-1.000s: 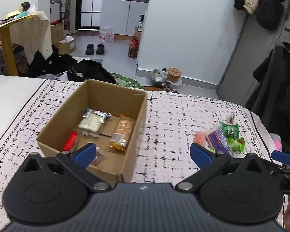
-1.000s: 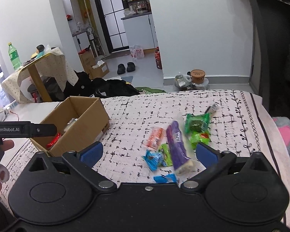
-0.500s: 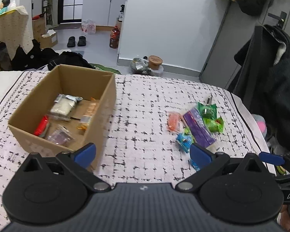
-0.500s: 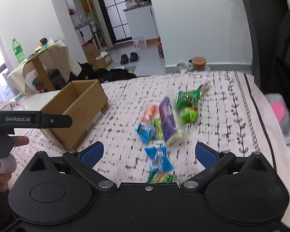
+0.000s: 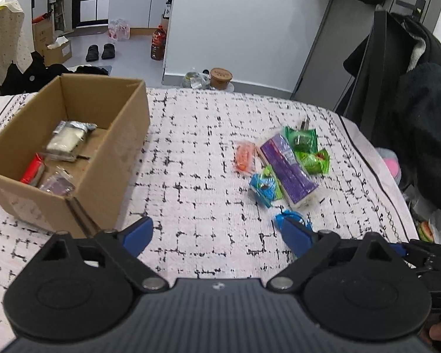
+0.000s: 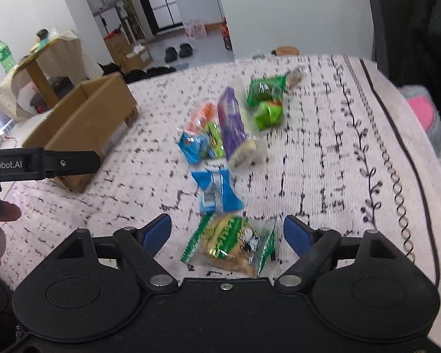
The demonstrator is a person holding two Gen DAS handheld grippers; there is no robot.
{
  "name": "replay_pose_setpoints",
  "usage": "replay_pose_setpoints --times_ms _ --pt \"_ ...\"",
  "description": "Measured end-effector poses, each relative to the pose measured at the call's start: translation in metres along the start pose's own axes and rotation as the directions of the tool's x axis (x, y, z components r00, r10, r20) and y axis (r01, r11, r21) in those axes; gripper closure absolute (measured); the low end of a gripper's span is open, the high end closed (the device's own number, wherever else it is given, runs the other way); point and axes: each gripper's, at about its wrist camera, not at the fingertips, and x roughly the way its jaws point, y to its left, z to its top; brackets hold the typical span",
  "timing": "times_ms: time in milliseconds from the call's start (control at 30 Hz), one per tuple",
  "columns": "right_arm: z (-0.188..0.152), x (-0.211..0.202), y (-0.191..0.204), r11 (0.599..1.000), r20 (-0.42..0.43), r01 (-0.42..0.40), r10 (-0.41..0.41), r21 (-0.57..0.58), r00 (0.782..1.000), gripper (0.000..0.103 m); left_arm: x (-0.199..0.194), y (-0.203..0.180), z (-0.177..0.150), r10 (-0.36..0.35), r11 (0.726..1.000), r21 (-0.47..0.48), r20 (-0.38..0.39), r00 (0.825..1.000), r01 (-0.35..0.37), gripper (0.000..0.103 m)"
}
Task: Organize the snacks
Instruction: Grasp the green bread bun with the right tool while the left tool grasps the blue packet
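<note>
Change: both tools are coming down toward the loose snacks, and their jaws have just been narrowing; the green-and-yellow packet (image 6: 230,242) is now lying between the right tool's (image 6: 227,234) pads, not yet pinched.
Meaning: a pick-up of that packet is probably starting; the pile is still waiting to be boxed.
Packet: crinkly, flat on the bedspread (image 6: 323,135), nearest of all.
Other snacks: blue packet (image 6: 217,189) just beyond it; purple pack (image 5: 286,167) and green bags (image 5: 307,150) farther off.
Left tool (image 5: 217,236): fairly wide, holding nothing.
Box (image 5: 123,135): far left, already holding several snacks.
</note>
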Motion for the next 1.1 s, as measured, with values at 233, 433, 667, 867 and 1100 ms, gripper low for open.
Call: replay_pose_setpoints --times_ms 233,433,667,867,1100 --pt "-0.006 0.016 0.003 1.000 -0.034 0.024 -0.024 -0.009 0.999 0.021 0.015 -0.009 -0.009 0.000 1.000 0.010 -0.029 1.000 0.001 0.016" --pt "-0.008 0.029 0.014 0.997 -0.063 0.060 -0.063 -0.058 0.996 0.017 0.026 -0.011 -0.013 0.001 1.000 0.002 -0.048 0.999 -0.001 0.022" --pt "-0.014 0.041 0.024 0.984 -0.071 0.121 -0.132 -0.133 0.989 0.018 0.035 -0.016 -0.015 -0.005 1.000 0.004 -0.057 0.998 0.006 0.024" --pt "-0.010 0.037 0.019 0.978 -0.056 0.147 -0.157 -0.147 0.986 0.042 0.040 -0.017 -0.016 0.000 1.000 0.003 -0.065 0.998 0.000 0.024" --pt "-0.003 0.019 0.005 0.976 -0.017 0.182 -0.186 -0.122 0.982 0.044 0.045 -0.023 -0.013 -0.014 1.000 0.000 -0.059 0.998 0.014 0.024"
